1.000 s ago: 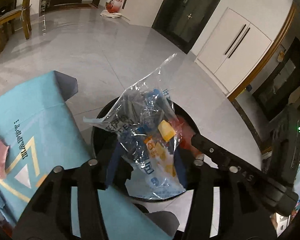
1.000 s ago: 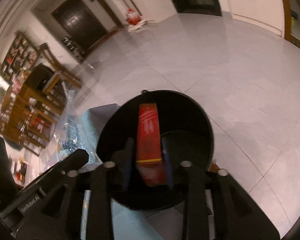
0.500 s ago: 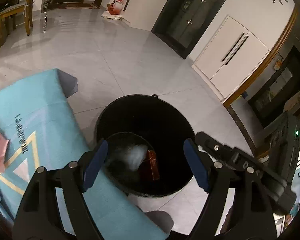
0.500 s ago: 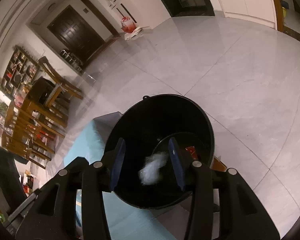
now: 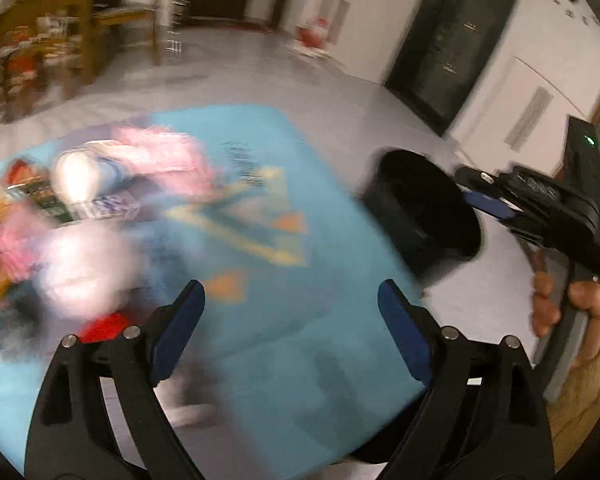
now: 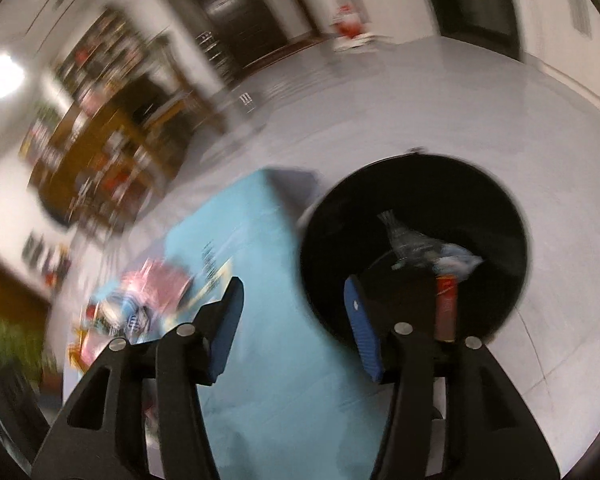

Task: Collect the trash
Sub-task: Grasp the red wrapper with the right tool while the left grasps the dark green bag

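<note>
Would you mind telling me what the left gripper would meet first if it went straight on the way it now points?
Probably the blue tablecloth: the open left gripper points at its bare printed middle, with the blurred trash pile off to one side. Depth is unclear.

bin [image 6: 412, 216]: glossy black plastic | floor [image 6: 440, 100]: glossy tile | table cover [image 5: 284, 320]: matt cloth

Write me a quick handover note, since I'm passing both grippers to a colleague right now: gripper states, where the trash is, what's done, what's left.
Left gripper: open, empty, over the blue tablecloth.
Right gripper: open, empty, by the black bin.
Done: clear plastic bag and red box are in the bin.
Left: blurred pile of wrappers on the cloth; individual pieces can't be told apart.
</note>
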